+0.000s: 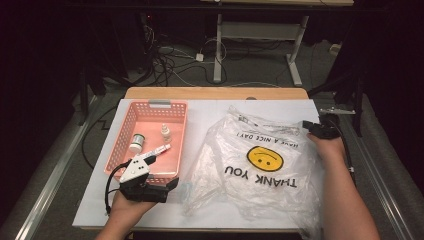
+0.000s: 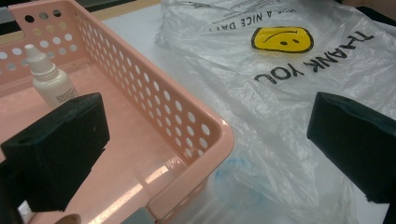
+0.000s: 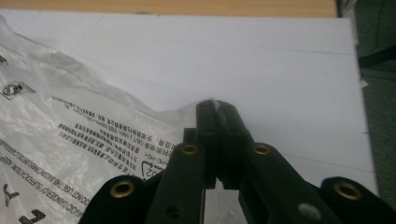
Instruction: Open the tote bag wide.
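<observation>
The white sheet (image 1: 200,112) covering the table is the biggest thing in front of me, and the plastic bag (image 1: 260,165) lies spread over its right half, just beside the pink basket (image 1: 131,120). The bag is thin, clear and heavily crinkled, printed with a yellow smiley face (image 1: 265,157), black "THANK YOU" lettering and a line of smaller text near its far edge; from where I stand the print reads upside down. My right gripper (image 1: 314,128) sits at the bag's far right corner, its jaws pinched together on the film; in the right gripper view a bit of clear plastic pokes out between the tips. My left gripper (image 1: 156,189) rests at the basket's near edge with its jaws spread wide and nothing between them, one jaw over the basket, the other over the bag's edge. Inside the basket stands a small white dropper bottle (image 2: 50,80).
</observation>
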Demonstrator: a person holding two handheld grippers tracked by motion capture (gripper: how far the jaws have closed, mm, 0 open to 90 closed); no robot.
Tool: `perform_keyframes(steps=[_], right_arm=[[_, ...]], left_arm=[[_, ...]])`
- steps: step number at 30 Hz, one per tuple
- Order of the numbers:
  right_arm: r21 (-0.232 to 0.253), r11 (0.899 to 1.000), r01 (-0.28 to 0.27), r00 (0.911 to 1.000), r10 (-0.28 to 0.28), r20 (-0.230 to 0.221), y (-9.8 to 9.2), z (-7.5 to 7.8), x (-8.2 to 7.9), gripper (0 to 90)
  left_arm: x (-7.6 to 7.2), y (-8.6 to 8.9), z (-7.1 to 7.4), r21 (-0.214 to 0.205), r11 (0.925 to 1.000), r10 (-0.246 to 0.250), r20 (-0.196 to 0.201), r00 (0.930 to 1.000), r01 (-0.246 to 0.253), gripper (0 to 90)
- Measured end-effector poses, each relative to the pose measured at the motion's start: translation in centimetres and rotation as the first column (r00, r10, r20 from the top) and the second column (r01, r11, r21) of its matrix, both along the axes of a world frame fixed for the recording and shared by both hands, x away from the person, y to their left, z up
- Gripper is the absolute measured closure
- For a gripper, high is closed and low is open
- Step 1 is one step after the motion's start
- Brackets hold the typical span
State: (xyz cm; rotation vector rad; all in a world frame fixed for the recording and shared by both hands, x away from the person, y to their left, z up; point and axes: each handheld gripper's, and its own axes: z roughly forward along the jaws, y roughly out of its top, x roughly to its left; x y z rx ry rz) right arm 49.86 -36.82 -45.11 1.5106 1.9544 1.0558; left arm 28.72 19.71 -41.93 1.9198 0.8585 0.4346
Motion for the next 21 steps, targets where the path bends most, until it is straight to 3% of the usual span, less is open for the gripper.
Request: perform_keyframes(steps=[5,9,13,17,18,19,21], right_arm=[[0.006,0.995,0.104,0.9925,-0.105,0.063,-1.7,1.0,-0.4,90.0],[0.017,0.979,0.204,0.9731,-0.205,0.105,-4.1,1.2,-1.4,90.0],[0.007,0.965,0.262,0.9579,-0.261,0.119,-6.1,1.1,-2.5,90.0],[0.013,0.947,0.322,0.9417,-0.322,0.099,-8.1,0.1,-4.7,90.0],[0.013,0.947,0.322,0.9417,-0.322,0.099,-8.1,0.1,-4.7,90.0],[0.005,0.953,0.304,0.9477,-0.303,0.099,-8.0,-0.3,-5.5,89.0],[-0.001,0.960,0.279,0.9543,-0.277,0.112,-7.6,-0.4,-6.2,73.6]], left_arm=[[0.1,0.0,0.0,0.001,1.0000,0.000,-0.002,1.0000,0.000,0.0],[0.0,-0.1,0.1,0.004,1.0000,-0.004,0.002,1.0000,0.004,0.0],[0.0,-0.1,0.1,-0.001,1.0000,-0.007,0.002,1.0000,0.007,0.0],[0.1,-0.2,0.1,-0.001,0.9999,-0.016,-0.001,0.9999,0.016,0.0],[0.1,-0.2,0.1,-0.001,0.9998,-0.018,-0.001,0.9998,0.018,0.0],[0.1,-0.2,0.1,-0.001,0.9998,-0.021,0.000,0.9998,0.021,0.0],[0.1,-0.3,0.1,-0.001,0.9997,-0.025,-0.002,0.9997,0.025,0.0]])
